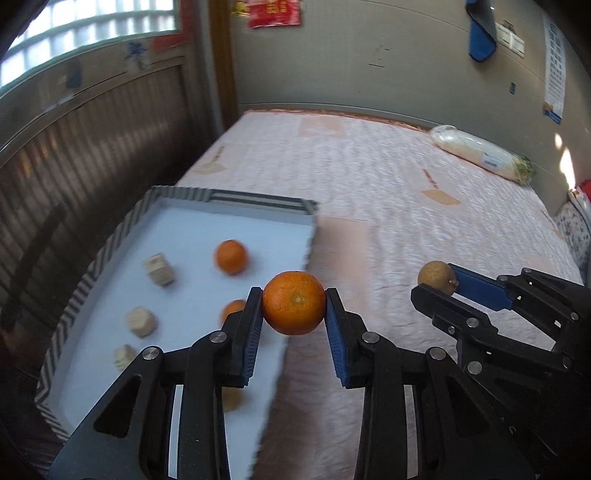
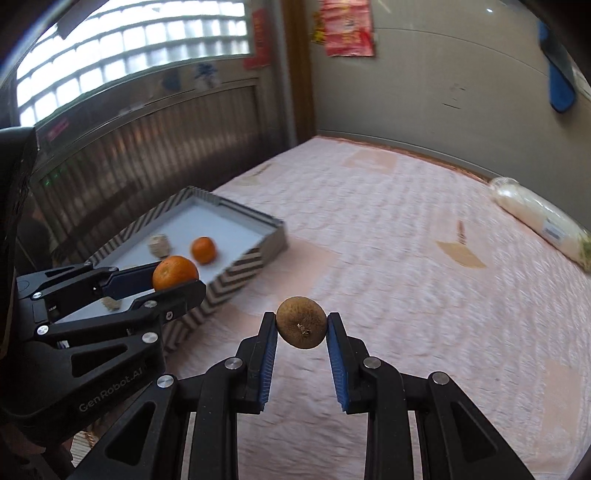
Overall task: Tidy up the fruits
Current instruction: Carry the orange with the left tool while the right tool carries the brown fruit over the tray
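My left gripper (image 1: pixel 294 303) is shut on an orange (image 1: pixel 294 302) and holds it above the right edge of a zigzag-patterned tray (image 1: pixel 110 240); the orange also shows in the right wrist view (image 2: pixel 175 272). My right gripper (image 2: pixel 301 325) is shut on a brown kiwi (image 2: pixel 301 327) above the pink bedspread (image 2: pixel 406 258), right of the tray (image 2: pixel 236 280). In the left wrist view the kiwi (image 1: pixel 436 277) sits between the right gripper's fingers. The tray holds two oranges (image 1: pixel 231 256) (image 1: pixel 233 309) and several pale wooden blocks (image 1: pixel 159 268).
A wrapped white bundle (image 1: pixel 484 152) lies at the bed's far right by the wall. A metal radiator panel (image 1: pixel 85 155) runs along the left behind the tray. A blue cloth (image 1: pixel 481 33) hangs on the wall.
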Available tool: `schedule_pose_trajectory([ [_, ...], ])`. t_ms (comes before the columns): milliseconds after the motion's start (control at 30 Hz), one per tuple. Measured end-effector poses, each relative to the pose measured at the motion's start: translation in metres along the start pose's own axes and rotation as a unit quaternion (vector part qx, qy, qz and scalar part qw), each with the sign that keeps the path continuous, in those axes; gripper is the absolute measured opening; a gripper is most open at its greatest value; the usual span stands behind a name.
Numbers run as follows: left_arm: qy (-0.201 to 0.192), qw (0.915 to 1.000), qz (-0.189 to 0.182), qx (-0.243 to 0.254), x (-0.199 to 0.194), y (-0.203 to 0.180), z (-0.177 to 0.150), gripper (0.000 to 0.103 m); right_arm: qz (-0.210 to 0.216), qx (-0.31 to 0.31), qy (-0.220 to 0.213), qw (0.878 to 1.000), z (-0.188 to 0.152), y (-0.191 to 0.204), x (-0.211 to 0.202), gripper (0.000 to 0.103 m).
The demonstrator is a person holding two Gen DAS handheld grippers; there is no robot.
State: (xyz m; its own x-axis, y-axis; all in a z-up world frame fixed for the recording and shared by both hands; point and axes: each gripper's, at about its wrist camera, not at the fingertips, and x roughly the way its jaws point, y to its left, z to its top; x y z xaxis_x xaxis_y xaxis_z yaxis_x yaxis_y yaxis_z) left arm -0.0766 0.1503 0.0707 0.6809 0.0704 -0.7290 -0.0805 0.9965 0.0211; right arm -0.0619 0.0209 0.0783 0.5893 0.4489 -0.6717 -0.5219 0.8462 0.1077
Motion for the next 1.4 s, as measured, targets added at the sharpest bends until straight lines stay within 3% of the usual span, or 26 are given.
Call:
schedule_pose_trajectory([
  [233,0.002,0.9993,0.023,-0.029,-0.005,0.045,-0.009,0.032,0.023,-0.032,0.006,0.999,0.011,0.043,0.018,0.026],
  [567,0.015,0.9976,0.039,-0.055,0.001,0.079,-0.019,0.032,0.039,-0.063,0.02,0.997,0.022,0.08,0.039,0.026],
  [1400,0.05,0.9932,0.058,-0.088,0.015,0.116,-0.028,0.032,0.071,-0.144,0.053,0.986,0.052,0.13,0.106,0.026],
])
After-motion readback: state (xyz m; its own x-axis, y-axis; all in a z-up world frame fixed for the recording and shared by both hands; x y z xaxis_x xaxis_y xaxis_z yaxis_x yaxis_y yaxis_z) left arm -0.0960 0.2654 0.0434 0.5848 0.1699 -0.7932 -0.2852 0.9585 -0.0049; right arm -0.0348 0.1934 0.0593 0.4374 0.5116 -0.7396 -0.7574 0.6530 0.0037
